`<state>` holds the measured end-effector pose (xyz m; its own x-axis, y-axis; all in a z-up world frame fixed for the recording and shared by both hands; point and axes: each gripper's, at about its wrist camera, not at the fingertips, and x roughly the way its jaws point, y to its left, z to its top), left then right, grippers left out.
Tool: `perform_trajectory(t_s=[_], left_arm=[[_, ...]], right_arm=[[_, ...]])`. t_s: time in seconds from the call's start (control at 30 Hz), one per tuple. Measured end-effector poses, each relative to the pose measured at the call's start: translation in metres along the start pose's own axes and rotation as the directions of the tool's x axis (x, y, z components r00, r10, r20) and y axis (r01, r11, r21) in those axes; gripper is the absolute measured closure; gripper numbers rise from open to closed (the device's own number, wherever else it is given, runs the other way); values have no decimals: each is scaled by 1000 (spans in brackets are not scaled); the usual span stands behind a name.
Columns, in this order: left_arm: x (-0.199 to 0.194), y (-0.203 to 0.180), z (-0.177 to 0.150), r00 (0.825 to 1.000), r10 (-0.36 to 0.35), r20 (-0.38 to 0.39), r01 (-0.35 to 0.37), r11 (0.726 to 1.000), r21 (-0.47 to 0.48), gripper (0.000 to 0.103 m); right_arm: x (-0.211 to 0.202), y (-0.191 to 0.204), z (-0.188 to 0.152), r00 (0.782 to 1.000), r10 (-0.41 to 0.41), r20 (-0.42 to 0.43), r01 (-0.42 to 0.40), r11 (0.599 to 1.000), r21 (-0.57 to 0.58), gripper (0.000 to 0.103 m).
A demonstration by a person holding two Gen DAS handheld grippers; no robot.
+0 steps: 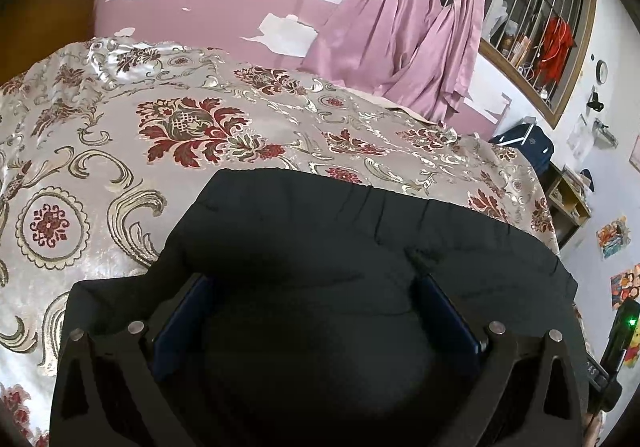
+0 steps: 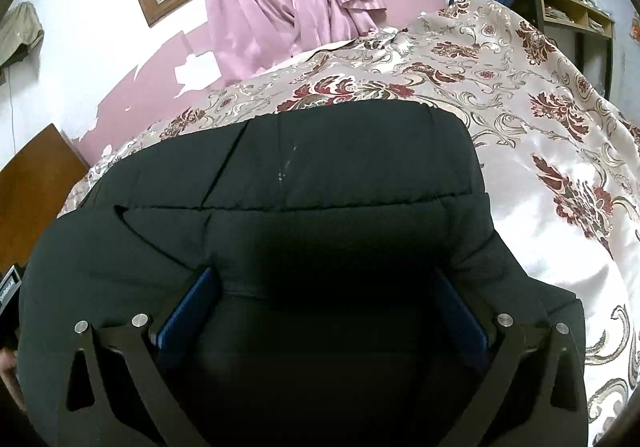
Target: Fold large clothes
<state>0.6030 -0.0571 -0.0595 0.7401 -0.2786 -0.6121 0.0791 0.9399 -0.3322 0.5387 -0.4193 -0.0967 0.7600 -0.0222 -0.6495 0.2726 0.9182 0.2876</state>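
Black padded jacket (image 1: 360, 231) spread on the patterned bedspread (image 1: 120, 151), filling the 6 o'clock half of both views, its far hem toward 12. Left gripper (image 1: 316, 287) spread wide, blue pads (image 1: 180, 319) pressed down into the padding, nothing pinched between them. Right gripper (image 2: 328, 287) likewise wide, pads (image 2: 188, 311) sunk in the same dark bulk. Risks, judged from here: closing on only the slippery outer shell, so the thick fill slides free mid-fold; lifting unevenly, skewing the fold; puffy layers springing back open; dragging the bedspread along at 9 and 3 o'clock.
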Motion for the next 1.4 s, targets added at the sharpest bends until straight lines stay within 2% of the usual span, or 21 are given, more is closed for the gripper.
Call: perform_trajectory(t_s=[0.53,0.83,1.03,1.17,1.3,1.4], left_arm=[[4,1,-4,1000,15,-2,-15,1000,8,0],[-6,9,-11,999,-15,37,15,1000,-2,0],[-11,11,-14,999,-12,49,13,1000,-8,0],[-22,12,-9,1000,-8,12,8,1000,-14,0],[-43,22,-9,1000,-1,6,1,1000,-18,0],[-64,36,-7,1000,2,19,-2,999,-42,0]], right_arm=[[-2,-2,1,1000,5,6,-5,1000,2,1],[-24,2,2,995,4,95,-2,1000,-20,1],[-32,-11,-1,989,70,127,-70,998,-3,1],[-32,-18,-3,988,86,124,-89,996,16,1],[-48,-29,-8,985,87,147,-95,994,49,1],[-78,-43,-18,974,7,227,-31,994,102,1]])
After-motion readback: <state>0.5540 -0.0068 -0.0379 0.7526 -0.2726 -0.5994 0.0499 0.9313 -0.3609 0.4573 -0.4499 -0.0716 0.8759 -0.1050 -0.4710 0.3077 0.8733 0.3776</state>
